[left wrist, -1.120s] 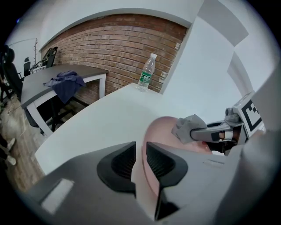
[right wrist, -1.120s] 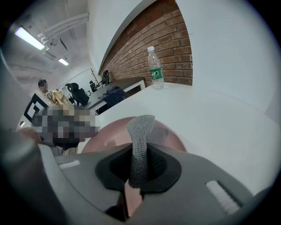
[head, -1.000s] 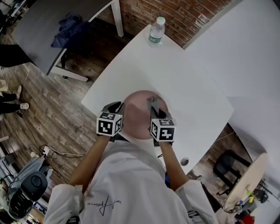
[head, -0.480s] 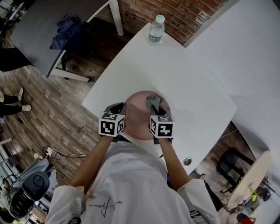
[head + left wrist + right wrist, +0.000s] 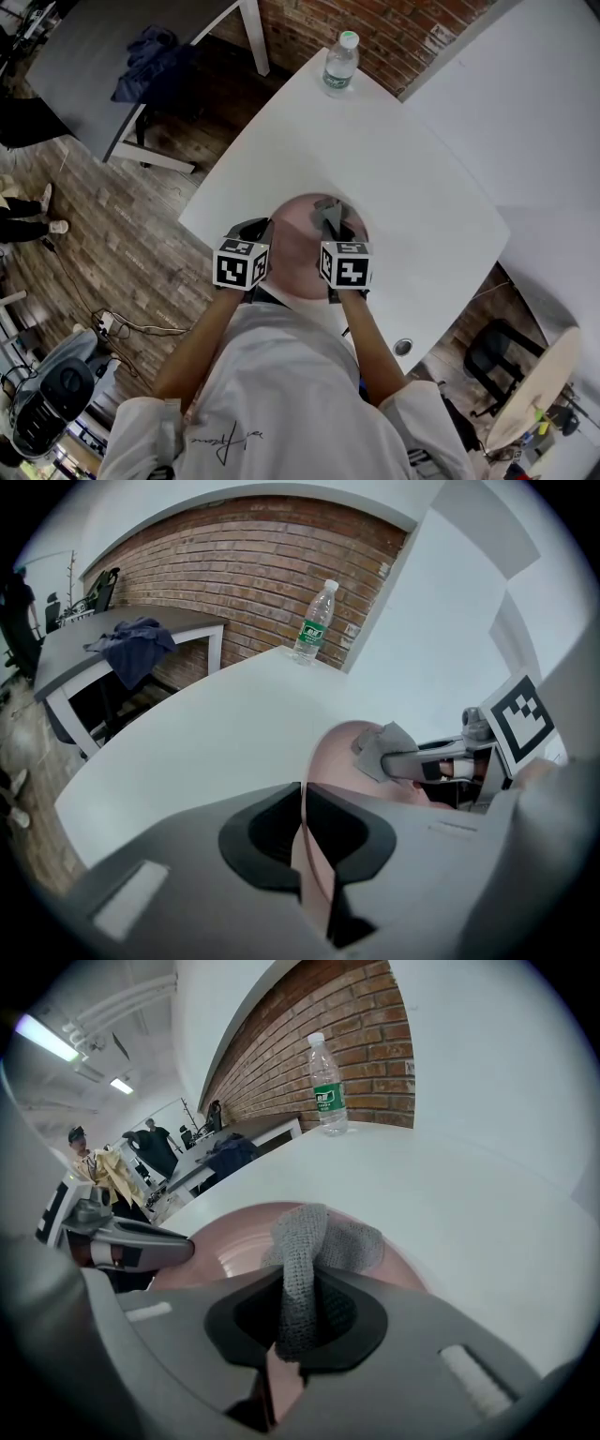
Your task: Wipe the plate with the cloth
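Left gripper (image 5: 305, 832) clamps a round pink plate (image 5: 295, 251) by its rim; right gripper (image 5: 292, 1321) pinches a grey knitted cloth (image 5: 328, 1241) onto it.

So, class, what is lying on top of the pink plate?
A grey cloth, pinched in the right gripper's jaws, rests on the plate. The plate surface beneath the cloth is covered.

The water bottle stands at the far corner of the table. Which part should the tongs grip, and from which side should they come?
Grip the bottle around its straight labelled body, below the cap, coming in level from the person's side across the table. It stands upright and is round, so the sides offer an even hold. It is close to the table's far edge, so a push from another side might tip it off.
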`<state>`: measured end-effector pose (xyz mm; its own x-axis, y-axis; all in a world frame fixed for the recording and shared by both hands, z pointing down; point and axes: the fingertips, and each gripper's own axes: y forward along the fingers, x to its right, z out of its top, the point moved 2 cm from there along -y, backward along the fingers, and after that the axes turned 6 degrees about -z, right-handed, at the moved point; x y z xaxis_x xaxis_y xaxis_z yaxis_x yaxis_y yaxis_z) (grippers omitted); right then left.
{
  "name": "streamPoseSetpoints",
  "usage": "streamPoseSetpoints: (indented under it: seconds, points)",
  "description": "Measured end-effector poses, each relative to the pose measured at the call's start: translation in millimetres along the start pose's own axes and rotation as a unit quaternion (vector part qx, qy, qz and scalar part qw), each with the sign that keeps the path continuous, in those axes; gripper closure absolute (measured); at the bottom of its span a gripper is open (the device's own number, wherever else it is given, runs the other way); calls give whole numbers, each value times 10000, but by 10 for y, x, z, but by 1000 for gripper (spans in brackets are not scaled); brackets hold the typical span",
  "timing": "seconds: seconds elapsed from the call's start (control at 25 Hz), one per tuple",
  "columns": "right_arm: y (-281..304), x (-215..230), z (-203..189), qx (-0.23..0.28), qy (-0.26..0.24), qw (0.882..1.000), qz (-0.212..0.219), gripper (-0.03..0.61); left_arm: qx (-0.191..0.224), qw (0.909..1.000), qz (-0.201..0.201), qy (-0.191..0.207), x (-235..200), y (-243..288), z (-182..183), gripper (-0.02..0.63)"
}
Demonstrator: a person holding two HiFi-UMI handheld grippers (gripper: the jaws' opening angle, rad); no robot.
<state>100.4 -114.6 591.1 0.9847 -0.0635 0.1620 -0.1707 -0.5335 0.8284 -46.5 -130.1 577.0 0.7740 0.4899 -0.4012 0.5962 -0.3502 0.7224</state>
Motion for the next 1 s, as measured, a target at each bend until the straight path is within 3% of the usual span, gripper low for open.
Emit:
streamPoseSetpoints:
  seconds: [1.0]
  points:
    - [203,-378,134,251,-164,9986,433,551,65,9999,-27,-107,24,17,-43,584]
